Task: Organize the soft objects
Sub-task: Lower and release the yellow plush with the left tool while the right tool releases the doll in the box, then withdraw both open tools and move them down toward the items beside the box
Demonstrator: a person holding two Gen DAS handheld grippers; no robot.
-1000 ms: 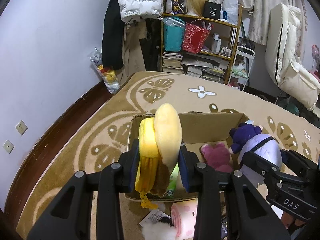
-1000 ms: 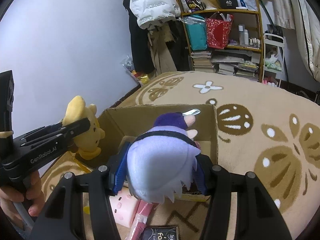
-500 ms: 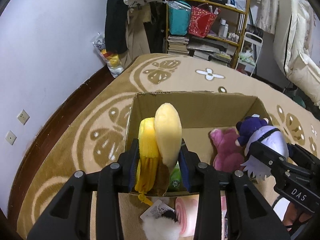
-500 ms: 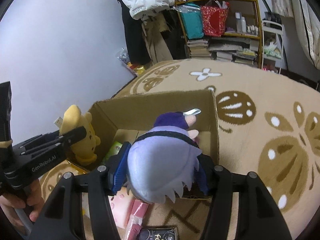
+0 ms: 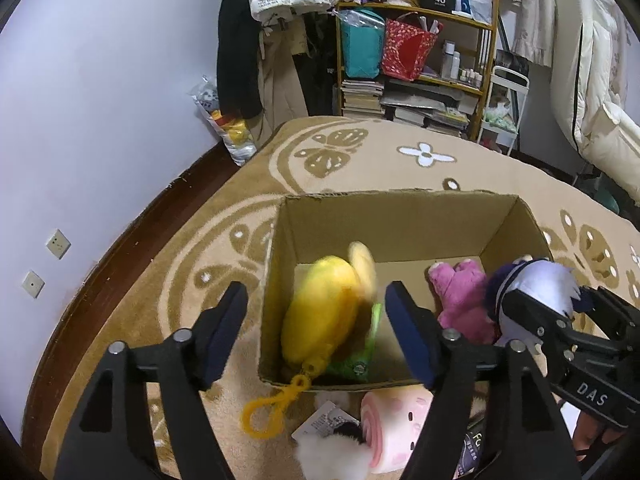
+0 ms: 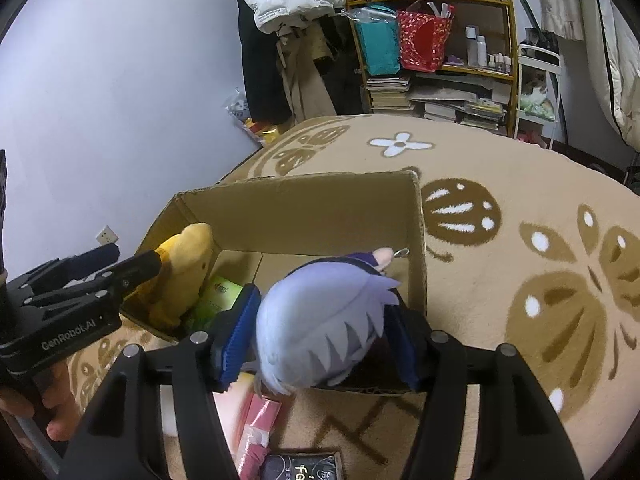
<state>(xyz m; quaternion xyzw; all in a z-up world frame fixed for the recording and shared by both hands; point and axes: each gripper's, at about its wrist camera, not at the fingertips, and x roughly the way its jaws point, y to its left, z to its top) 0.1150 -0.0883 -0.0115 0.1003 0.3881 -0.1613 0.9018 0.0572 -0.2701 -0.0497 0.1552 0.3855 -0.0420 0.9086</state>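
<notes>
While left gripper (image 5: 316, 332) opens, yellow plush (image 5: 320, 316) between jaws, untouched, over box (image 5: 400, 216).

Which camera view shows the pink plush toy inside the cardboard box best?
The left wrist view. There the pink plush toy lies in plain sight at the right side of the brown cardboard box. In the right wrist view it cannot be seen; the lavender-haired plush doll between the right gripper's pads fills that part of the box.
</notes>
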